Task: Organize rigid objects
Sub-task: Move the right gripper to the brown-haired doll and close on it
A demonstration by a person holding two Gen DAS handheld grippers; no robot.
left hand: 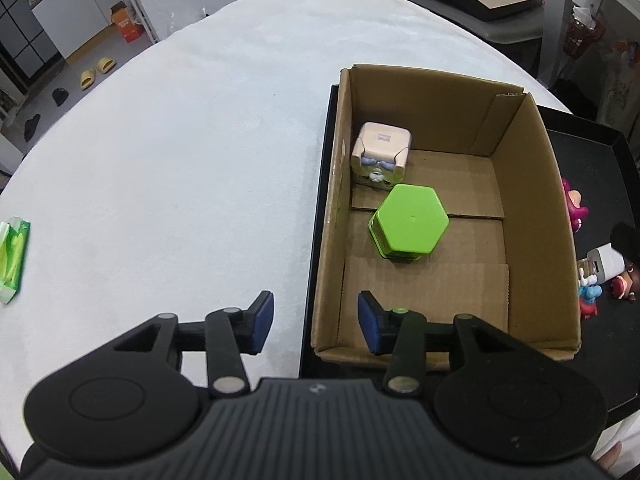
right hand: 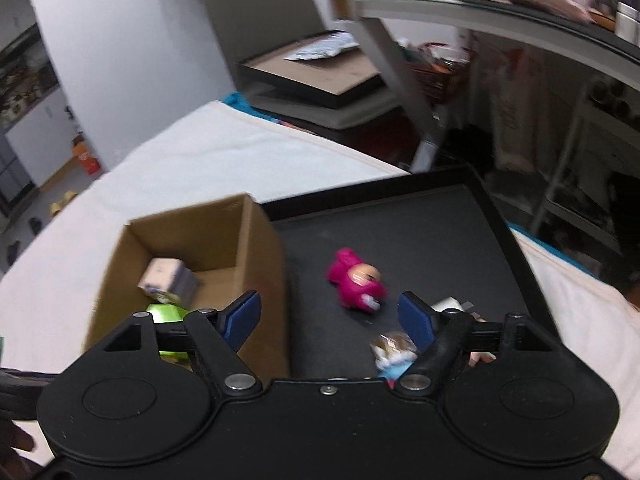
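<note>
**Two open grippers over a box of toys and a black tray**

At the far left of the left wrist view, a green packet (left hand: 14, 260) lies on the white tablecloth (left hand: 180, 160), well apart from everything else. The left gripper (left hand: 316, 322) hangs with its blue-padded jaws apart and nothing between them; one finger is over the cloth, the other over the near end of the cardboard box (left hand: 532, 184). The box is open-topped, plain brown, and sits at the left end of a black tray (left hand: 592, 152). Inside it, a pale cube-shaped toy (left hand: 382, 154) with a small printed face stands toward the far left corner. Just in front of it, touching or nearly so, is a bright green hexagonal container (left hand: 410, 222), flat-topped and glossy.

To the right of the box, on the bare tray, lie loose figures. A magenta bear-like figure (right hand: 356, 280) with a pale face lies on its side near the tray's middle. Nearer the camera sits a small blue-and-white figure (right hand: 394, 354), partly hidden and blurred. The right gripper (right hand: 330, 320) hovers above the tray beside the box wall, jaws spread wide, holding nothing.
</note>
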